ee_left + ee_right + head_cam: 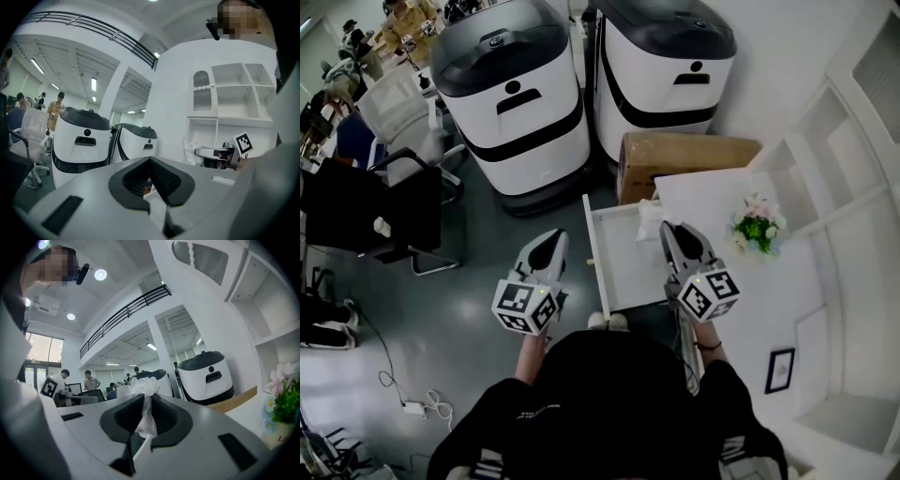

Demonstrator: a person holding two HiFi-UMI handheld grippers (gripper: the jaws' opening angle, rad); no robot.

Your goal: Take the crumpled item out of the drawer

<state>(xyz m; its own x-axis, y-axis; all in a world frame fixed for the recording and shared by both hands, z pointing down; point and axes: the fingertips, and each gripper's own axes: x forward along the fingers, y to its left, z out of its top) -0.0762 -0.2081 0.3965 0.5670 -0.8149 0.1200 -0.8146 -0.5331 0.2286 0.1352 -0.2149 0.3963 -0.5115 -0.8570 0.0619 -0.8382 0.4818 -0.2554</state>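
Observation:
A crumpled white item (650, 217) hangs at the tip of my right gripper (670, 230), above the far end of the open white drawer (605, 272). In the right gripper view the thin white stuff (144, 397) is pinched between the jaws of the right gripper (146, 412) and bunches up beyond them. My left gripper (549, 242) hovers over the grey floor just left of the drawer. Its jaws meet with nothing between them, as the left gripper (149, 177) shows in its own view. That view also catches the right gripper (219, 153) with the white wad (191, 147) at its tip.
The drawer sticks out of a white desk (722, 187) that bears a small flower pot (757, 228) and a framed picture (780, 368). A cardboard box (684, 155) and two white-and-black machines (516, 94) (661, 66) stand beyond. White shelving (853, 178) fills the right side; a dark chair (384, 211) is at left.

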